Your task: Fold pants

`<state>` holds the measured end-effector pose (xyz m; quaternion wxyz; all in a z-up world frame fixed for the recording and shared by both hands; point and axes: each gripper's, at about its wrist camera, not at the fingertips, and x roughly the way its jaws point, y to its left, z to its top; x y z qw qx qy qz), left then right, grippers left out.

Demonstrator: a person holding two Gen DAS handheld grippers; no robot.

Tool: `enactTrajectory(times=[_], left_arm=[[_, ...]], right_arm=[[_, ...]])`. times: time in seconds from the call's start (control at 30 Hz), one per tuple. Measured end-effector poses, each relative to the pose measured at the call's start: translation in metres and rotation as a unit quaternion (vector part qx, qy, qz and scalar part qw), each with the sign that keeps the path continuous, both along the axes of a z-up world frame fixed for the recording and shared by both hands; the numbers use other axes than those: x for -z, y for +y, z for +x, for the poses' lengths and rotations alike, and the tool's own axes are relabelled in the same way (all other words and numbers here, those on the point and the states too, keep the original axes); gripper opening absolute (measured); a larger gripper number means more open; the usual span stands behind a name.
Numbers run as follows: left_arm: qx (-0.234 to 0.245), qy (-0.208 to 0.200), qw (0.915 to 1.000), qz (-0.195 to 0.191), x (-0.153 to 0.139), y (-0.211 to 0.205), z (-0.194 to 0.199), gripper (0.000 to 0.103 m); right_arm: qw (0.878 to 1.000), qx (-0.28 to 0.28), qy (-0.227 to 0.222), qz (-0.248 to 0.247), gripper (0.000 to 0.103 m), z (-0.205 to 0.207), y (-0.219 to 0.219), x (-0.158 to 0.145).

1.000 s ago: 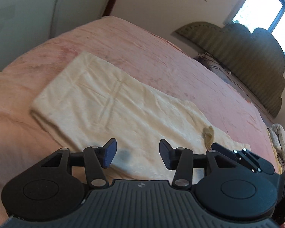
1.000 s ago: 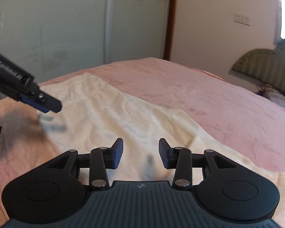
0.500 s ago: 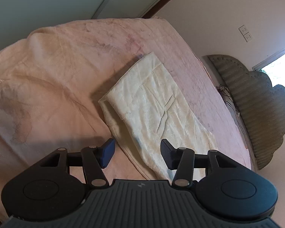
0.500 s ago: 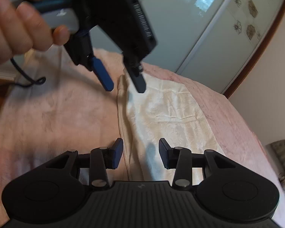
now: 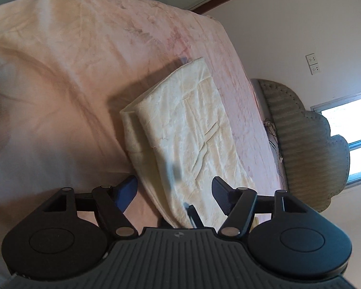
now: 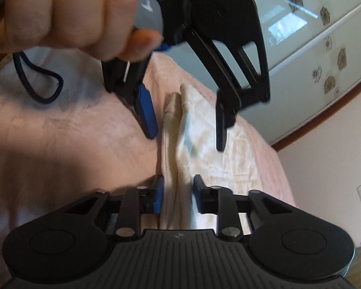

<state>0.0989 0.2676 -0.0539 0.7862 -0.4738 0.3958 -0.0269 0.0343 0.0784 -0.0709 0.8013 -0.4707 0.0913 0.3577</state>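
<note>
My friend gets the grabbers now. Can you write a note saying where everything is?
Right gripper: jaws have just been closing, with the near edge of the pants between them; a firm pinch is not certain.
Left gripper: open, jaws have just been widening, straddling the same long edge further along without pressing it.
Pants: cream, already folded into a long strip on the pink bedspread.
Left: grip the edge with both, then probably fold again.
</note>
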Motion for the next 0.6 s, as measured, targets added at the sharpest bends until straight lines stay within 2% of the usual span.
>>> enactTrajectory(times=[0.1, 0.27, 0.3, 0.33, 0.37, 0.4, 0.43, 0.47, 0.5, 0.57, 0.6], left_arm=[[-0.003, -0.002, 1.0, -0.005, 0.002, -0.003, 0.011, 0.069], [-0.006, -0.004, 1.0, 0.003, 0.002, -0.005, 0.033, 0.069], [-0.008, -0.002, 1.0, 0.006, 0.001, -0.005, 0.037, 0.069], [-0.007, 0.0, 1.0, 0.006, 0.001, -0.005, 0.04, 0.069], [-0.005, 0.003, 1.0, 0.005, 0.002, -0.005, 0.044, 0.069], [-0.005, 0.004, 1.0, 0.005, 0.003, -0.005, 0.047, 0.069], [-0.005, 0.004, 1.0, 0.007, 0.002, -0.006, 0.049, 0.069], [-0.005, 0.003, 0.9999, 0.01, 0.001, -0.007, 0.05, 0.069], [-0.005, 0.001, 0.9999, 0.016, 0.0, -0.007, 0.051, 0.069], [-0.005, -0.004, 0.9995, 0.03, -0.002, -0.009, 0.051, 0.069], [-0.004, -0.007, 0.9992, 0.039, -0.002, -0.011, 0.052, 0.069]], right_arm=[[0.999, 0.014, 0.021, 0.041, 0.02, 0.007, -0.007, -0.012], [0.982, 0.048, 0.12, 0.139, 0.021, 0.036, -0.028, -0.045], [0.974, 0.044, 0.161, 0.154, 0.021, 0.042, -0.03, -0.051], [0.959, 0.028, 0.223, 0.175, 0.021, 0.049, -0.038, -0.058], [0.937, 0.005, 0.279, 0.209, 0.021, 0.055, -0.048, -0.065], [0.919, -0.005, 0.312, 0.241, 0.021, 0.062, -0.056, -0.071], [0.909, 0.006, 0.325, 0.262, 0.021, 0.069, -0.062, -0.074], [0.906, 0.026, 0.326, 0.27, 0.021, 0.076, -0.065, -0.076], [0.909, 0.052, 0.313, 0.269, 0.021, 0.081, -0.067, -0.075], [0.918, 0.102, 0.293, 0.248, 0.021, 0.098, -0.067, -0.065], [0.916, 0.123, 0.3, 0.234, 0.021, 0.108, -0.065, -0.056]])
